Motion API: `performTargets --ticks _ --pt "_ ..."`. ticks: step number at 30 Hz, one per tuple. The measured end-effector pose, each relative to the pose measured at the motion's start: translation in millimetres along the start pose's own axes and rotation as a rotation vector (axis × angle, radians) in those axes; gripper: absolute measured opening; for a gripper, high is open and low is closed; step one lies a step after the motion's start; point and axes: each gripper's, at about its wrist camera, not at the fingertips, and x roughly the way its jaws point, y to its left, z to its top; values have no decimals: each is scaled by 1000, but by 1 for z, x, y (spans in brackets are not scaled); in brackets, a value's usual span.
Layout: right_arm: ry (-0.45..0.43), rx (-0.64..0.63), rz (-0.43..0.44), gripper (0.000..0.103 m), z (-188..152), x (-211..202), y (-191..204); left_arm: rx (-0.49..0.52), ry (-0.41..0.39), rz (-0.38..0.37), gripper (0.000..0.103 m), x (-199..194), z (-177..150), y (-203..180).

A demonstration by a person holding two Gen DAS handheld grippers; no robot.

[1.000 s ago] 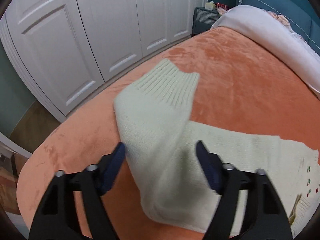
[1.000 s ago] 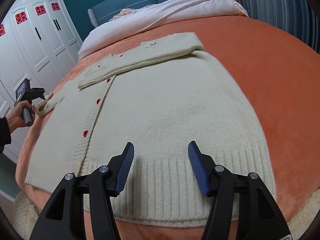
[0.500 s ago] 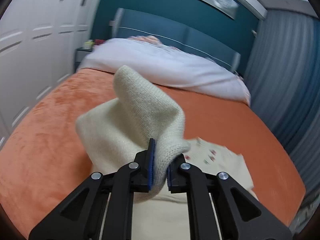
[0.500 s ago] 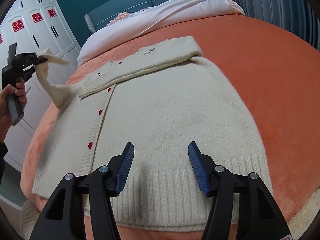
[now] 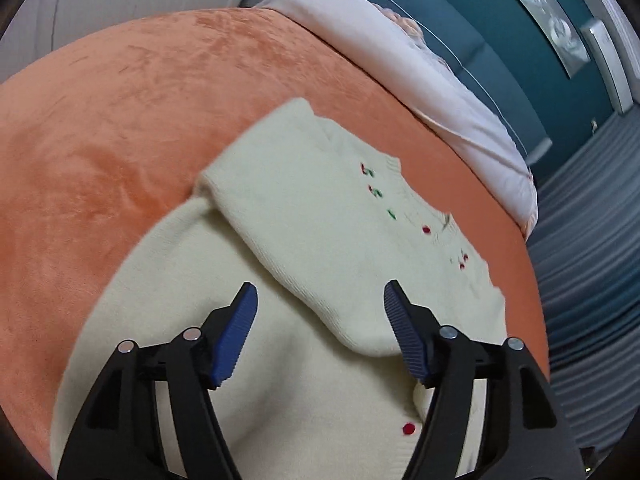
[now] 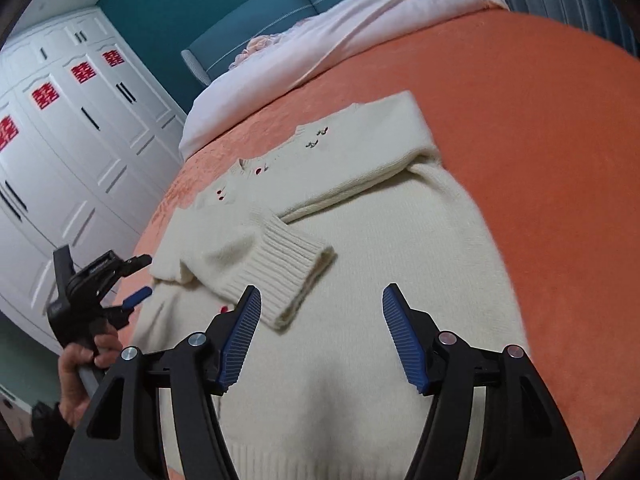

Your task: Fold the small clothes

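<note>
While both your jaws stand wide and empty, the cream cardigan (image 6: 360, 272) lies flat on the orange bed (image 6: 540, 128).
Your right gripper (image 6: 320, 312) hovers above the hem, the folded sleeve's ribbed cuff (image 6: 288, 276) just ahead and slightly left; your left gripper (image 5: 320, 312) hangs over the left side, nearer that sleeve; the garment's long axis runs away from you toward the pillows (image 6: 340, 40).

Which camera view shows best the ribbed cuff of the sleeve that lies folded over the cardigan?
The right wrist view: the ribbed cuff lies in full sight on the cardigan. The left wrist view shows only the sleeve's plain knit; its cuff is not visible.
</note>
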Motion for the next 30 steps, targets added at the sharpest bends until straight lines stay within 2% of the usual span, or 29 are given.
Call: performTargets --ticks 3,6,8,9,10,11,14,17,18,19,20,22,24,26,30 --pt "32 50 61 63 -4 27 6 -149 16 -43 66 7 16 27" --pt "83 56 73 63 -15 56 18 -247 10 -45 66 20 20 46" --pt "96 53 68 57 -17 71 27 -306 4 -49 66 27 23 53" --pt "93 27 52 43 -15 78 34 -329 4 -54 66 29 25 57" --pt "102 -9 31 14 -8 85 42 -345 2 -56 66 35 31 59" --pt "101 -36 12 10 3 89 48 -356 -7 -59 64 37 35 60" --pt "-43 -158 33 9 61 65 81 -353 -41 -72 56 33 50 53" --pt "-252 -325 70 8 120 19 120 -325 -66 -92 57 28 60 41" --pt "-292 -356 61 8 132 13 122 -310 -67 -90 58 30 61 37" --pt "-295 -375 21 8 142 19 119 -290 -65 -80 58 33 62 33" --pt "-257 -382 -41 8 152 35 109 -270 -56 -58 58 38 61 30" --pt "-86 -317 -186 8 158 87 64 -252 -36 -38 58 49 56 28" --pt "54 -205 -227 8 144 120 16 -239 -16 -17 52 59 51 28" --pt "65 -170 -222 8 128 122 -7 -214 -24 17 45 61 48 28" --pt "35 -45 -129 16 119 114 -25 -195 -40 28 42 63 45 30"
